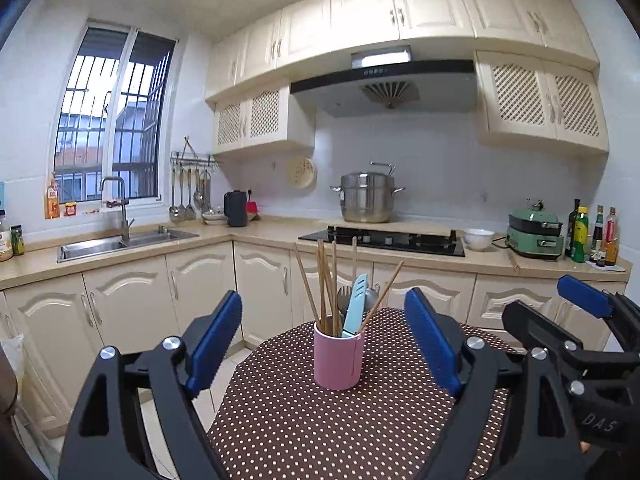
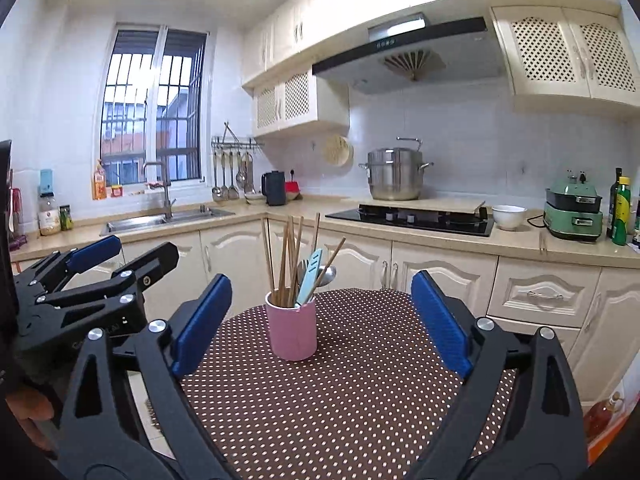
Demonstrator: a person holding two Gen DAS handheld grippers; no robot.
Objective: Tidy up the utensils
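A pink cup (image 1: 339, 360) (image 2: 292, 330) stands upright on a table under a brown cloth with white dots (image 1: 304, 420) (image 2: 360, 392). In the cup stand several wooden chopsticks (image 1: 326, 280) (image 2: 289, 264), a light blue knife (image 1: 355, 306) (image 2: 309, 278) and metal spoons (image 1: 370, 296) (image 2: 326, 275). My left gripper (image 1: 324, 297) is open and held back from the cup, with nothing between its blue pads (image 1: 214, 336). My right gripper (image 2: 321, 279) is open too, a little short of the cup, and holds nothing. Each gripper shows at the edge of the other's view: the right gripper (image 1: 538, 298) and the left gripper (image 2: 144, 245).
Beyond the table runs an L-shaped counter (image 1: 260, 228) with cream cabinets below. It carries a sink (image 1: 120, 242), a black hob (image 1: 384, 238) with a steel pot (image 1: 366, 198), a white bowl (image 1: 479, 238), a green cooker (image 1: 534, 232) and bottles (image 1: 592, 236). Ladles (image 1: 188, 196) hang by the window.
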